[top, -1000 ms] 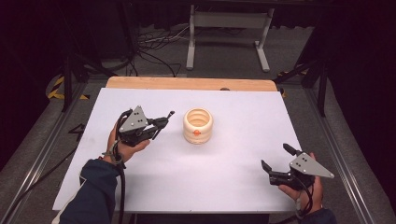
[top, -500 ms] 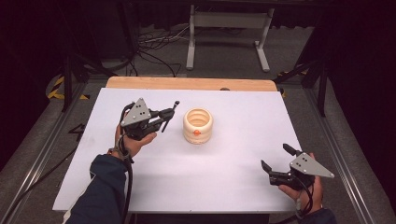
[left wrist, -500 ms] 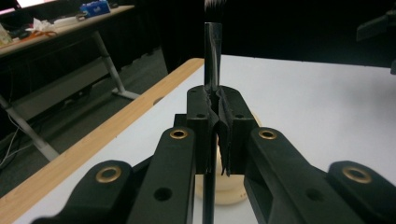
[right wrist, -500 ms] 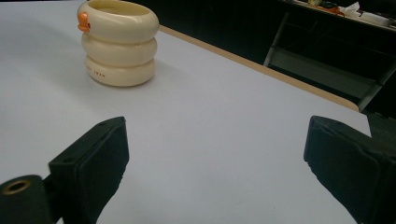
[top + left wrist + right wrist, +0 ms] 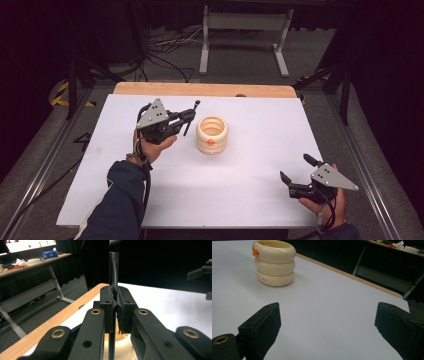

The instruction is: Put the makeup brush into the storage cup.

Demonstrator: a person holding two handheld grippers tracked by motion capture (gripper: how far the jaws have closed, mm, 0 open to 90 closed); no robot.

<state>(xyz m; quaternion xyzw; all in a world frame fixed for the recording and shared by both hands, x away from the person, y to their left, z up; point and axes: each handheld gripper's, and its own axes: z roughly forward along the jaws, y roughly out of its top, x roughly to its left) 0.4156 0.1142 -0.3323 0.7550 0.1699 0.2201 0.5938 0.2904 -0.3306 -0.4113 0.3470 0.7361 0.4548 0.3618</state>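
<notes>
Nearest the person, low on the right of the high view, the right hand-held gripper [image 5: 295, 179] rests in one hand just above the white counter [image 5: 250, 200], jaws spread wide with nothing between them. Its own view confirms this: two black jaws stand far apart at the bottom corners, with bare white surface between.

Farther in, on the left side, the left hand-held gripper [image 5: 189, 116] is lifted off the counter by the other hand, a dark sleeve [image 5: 120, 200] running up to it from the bottom edge. Its jaws are pressed together on one makeup brush [image 5: 114, 272], clamped on the slim metal handle. In the left gripper view the brush stands upright through the jaws, its dark bristle tuft at the top edge and the lower handle passing down below the pads.

Just beside that gripper, near the counter's middle, stands one cream-coloured ribbed holder [image 5: 212, 134], three stacked rings in shape, upright, open at the top, with one small orange tab on its side. The brush end hangs near its rim, outside it.

Beyond the counter's wooden far edge [image 5: 205, 90] are one metal frame [image 5: 245, 35] and loose cables [image 5: 165, 55] on the floor.
</notes>
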